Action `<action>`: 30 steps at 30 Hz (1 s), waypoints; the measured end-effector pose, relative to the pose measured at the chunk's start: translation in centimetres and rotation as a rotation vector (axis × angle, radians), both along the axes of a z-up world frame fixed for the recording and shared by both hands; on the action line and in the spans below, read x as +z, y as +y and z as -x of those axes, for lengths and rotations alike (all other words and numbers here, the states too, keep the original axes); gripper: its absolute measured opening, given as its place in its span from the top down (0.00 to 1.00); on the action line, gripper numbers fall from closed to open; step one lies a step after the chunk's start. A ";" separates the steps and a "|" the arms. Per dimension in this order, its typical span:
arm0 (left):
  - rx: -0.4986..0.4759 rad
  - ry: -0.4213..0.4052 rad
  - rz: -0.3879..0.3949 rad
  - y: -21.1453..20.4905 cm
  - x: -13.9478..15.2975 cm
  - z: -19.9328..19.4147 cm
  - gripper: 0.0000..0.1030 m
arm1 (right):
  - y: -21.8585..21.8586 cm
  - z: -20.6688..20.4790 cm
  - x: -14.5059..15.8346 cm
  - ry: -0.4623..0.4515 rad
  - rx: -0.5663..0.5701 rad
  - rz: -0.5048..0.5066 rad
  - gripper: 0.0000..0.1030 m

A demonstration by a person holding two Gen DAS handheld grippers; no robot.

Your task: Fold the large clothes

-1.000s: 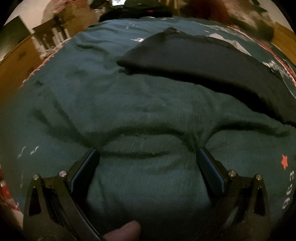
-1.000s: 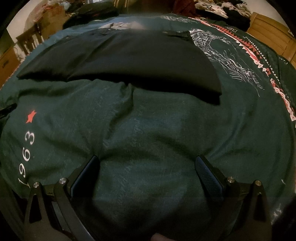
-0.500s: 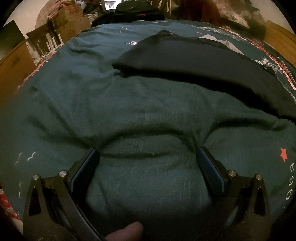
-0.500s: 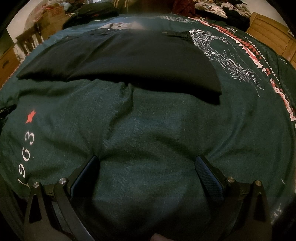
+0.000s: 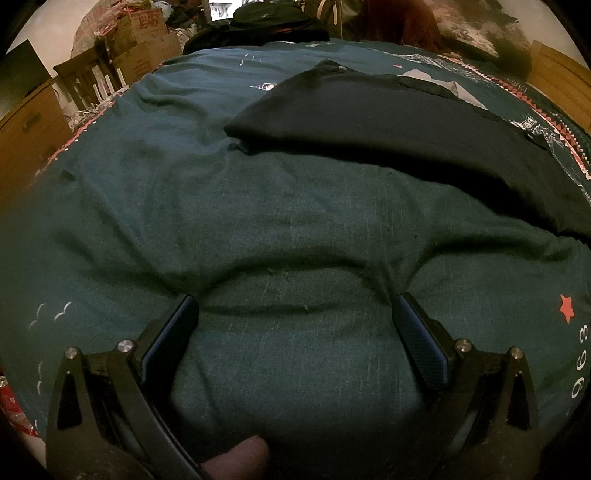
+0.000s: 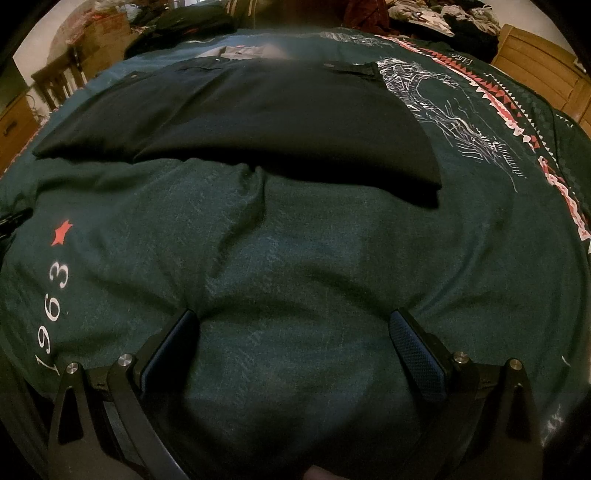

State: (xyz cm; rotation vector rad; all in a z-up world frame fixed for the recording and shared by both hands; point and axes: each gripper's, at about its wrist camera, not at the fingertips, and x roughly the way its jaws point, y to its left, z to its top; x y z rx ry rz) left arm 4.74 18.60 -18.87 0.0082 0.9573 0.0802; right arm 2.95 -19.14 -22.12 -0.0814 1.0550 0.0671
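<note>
A dark navy garment lies folded flat on a teal bedspread; in the right wrist view the garment spreads across the far middle. My left gripper is open, fingers pressed into the bedspread well short of the garment's near left corner. My right gripper is open too, pressed into the bedspread in front of the garment's near edge. Neither gripper holds anything.
The bedspread carries a red star and "1963" print and a red-white patterned border. Cardboard boxes and a wooden chair stand at far left. Wooden furniture and a clothes pile sit at far right.
The left gripper's view has swung slightly right and tilted up, showing more of the boxes and chair. The right gripper has not visibly moved. Both stay open.
</note>
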 end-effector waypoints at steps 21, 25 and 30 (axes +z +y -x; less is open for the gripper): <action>0.000 0.000 0.002 0.0 0.0 0.0 0.00 | 0.0 0.0 0.0 0.000 -0.001 0.000 0.00; 0.000 0.001 0.002 0.0 0.0 0.0 0.00 | 0.1 0.0 0.0 0.000 -0.002 0.001 0.00; 0.001 -0.003 0.007 -0.1 0.0 0.0 0.00 | 0.1 0.1 0.1 0.000 -0.001 0.006 0.00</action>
